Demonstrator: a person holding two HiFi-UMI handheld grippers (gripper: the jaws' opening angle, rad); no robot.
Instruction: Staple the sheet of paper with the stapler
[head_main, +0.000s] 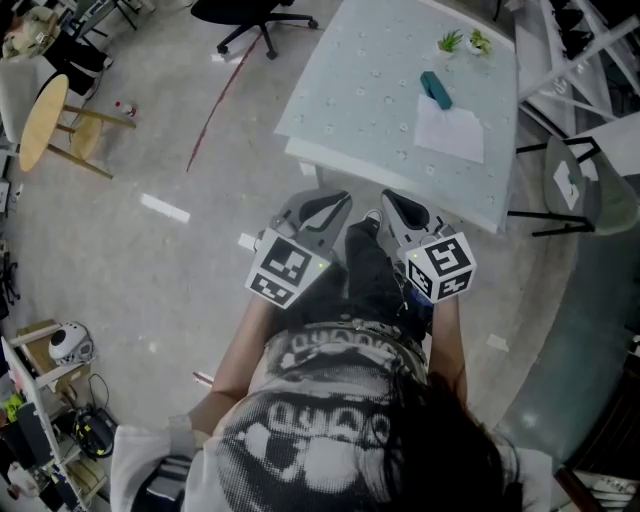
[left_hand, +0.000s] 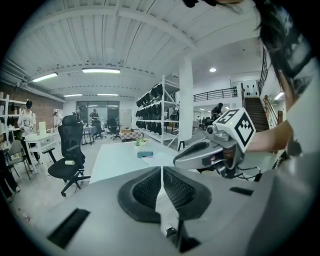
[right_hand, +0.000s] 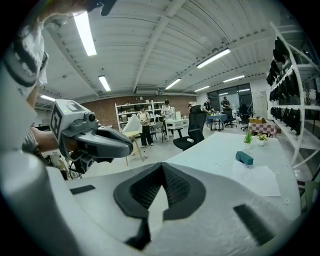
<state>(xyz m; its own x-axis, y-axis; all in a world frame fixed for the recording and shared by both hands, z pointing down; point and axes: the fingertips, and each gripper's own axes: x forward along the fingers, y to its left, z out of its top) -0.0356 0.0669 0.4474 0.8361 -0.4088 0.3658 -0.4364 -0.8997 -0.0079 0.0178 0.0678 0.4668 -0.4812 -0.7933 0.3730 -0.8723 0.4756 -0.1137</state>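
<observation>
On the table (head_main: 340, 90), a teal stapler (head_main: 435, 89) touches the sheet of paper (head_main: 450, 130), with small plants (head_main: 462, 42) beyond. Short of its edge, the left gripper (head_main: 330, 205) and right gripper (head_main: 398, 205) hang closed and empty.

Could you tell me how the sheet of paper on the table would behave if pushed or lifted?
The sheet of paper looks thin and lies flat on the smooth table, so it would probably droop if lifted by one edge. Pushed, it would likely slide or buckle. The stapler at its far edge might pin it.

Teal stapler (head_main: 435, 89), white sheet of paper (head_main: 450, 133), pale mint table (head_main: 340, 90), grey floor (head_main: 150, 160).
</observation>
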